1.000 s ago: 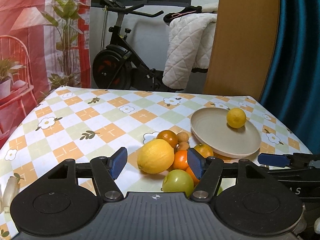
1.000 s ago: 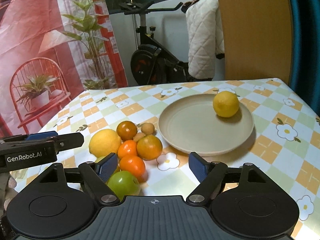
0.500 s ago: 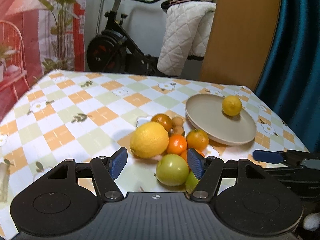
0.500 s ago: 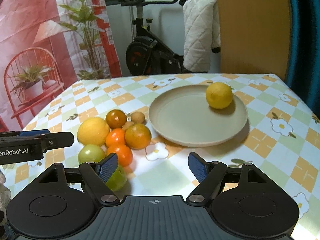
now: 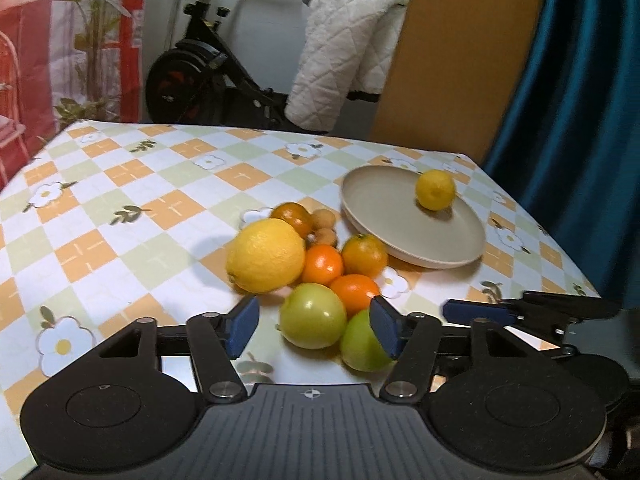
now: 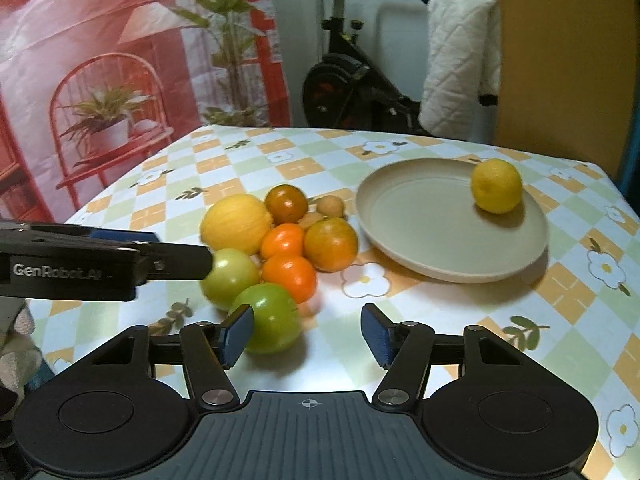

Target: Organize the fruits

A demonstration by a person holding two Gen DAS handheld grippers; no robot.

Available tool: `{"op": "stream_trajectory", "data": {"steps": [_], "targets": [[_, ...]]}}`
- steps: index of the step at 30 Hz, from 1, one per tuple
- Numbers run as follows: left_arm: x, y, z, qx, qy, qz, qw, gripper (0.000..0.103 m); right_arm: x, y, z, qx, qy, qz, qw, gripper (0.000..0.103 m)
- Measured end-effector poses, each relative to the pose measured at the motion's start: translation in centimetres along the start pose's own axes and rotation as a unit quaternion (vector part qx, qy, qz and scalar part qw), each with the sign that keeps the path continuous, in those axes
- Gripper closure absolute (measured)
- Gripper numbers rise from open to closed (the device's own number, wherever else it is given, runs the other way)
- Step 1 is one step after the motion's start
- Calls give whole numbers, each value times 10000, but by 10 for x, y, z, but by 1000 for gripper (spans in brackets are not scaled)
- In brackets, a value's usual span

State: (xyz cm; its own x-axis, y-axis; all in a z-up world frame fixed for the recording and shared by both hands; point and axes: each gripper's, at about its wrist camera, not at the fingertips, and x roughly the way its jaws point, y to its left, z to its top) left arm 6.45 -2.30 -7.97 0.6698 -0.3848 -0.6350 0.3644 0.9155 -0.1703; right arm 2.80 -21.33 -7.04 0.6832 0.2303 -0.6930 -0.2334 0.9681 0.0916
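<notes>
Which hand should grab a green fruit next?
Probably the left. The left tongs already frame a green fruit, not yet gripping. The right tongs have just been closing over bare tablecloth, with the other green fruit beside one finger.

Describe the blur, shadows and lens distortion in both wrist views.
Left wrist view: fruit pile slightly motion-smeared, most on the large lemon; small lemon drops a soft shadow on the plate; table edges bow. Right wrist view: similar smear on the green fruit; plate rim shadows the tablecloth; corners darken.
</notes>
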Motion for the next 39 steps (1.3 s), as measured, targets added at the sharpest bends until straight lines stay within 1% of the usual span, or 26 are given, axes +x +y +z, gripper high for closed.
{"op": "stream_trajectory", "data": {"steps": [7,10,12,15,18,22,26,36,39], "targets": [[3,-7,-5,100,115,-383,9991,46,5,14,-2,-357,115,201,9991,52],[7,-9,-8,114,200,-517,9984,49,7,17,-3,-461,123,236,9986,53],[10,-10,-9,130,258,-606,9977,55,9,17,-5,-473,113,264,9985,56],[14,-11,-10,118,326,-742,9966,56,11,15,-6,-440,86,311,9985,56],[19,-8,-11,27,405,-835,9957,57,13,13,-7,-388,61,357,9986,60],[27,-5,-10,-96,479,-951,9943,57,16,11,-9,-352,32,429,9985,60],[32,-8,-10,-39,496,-984,9939,57,19,9,-10,-313,30,457,9985,60],[36,-14,-8,160,425,-837,9955,57,27,5,-12,-98,49,517,9986,60],[38,-11,-9,116,488,-794,9956,54,31,6,-12,-120,58,497,9987,60]]}}
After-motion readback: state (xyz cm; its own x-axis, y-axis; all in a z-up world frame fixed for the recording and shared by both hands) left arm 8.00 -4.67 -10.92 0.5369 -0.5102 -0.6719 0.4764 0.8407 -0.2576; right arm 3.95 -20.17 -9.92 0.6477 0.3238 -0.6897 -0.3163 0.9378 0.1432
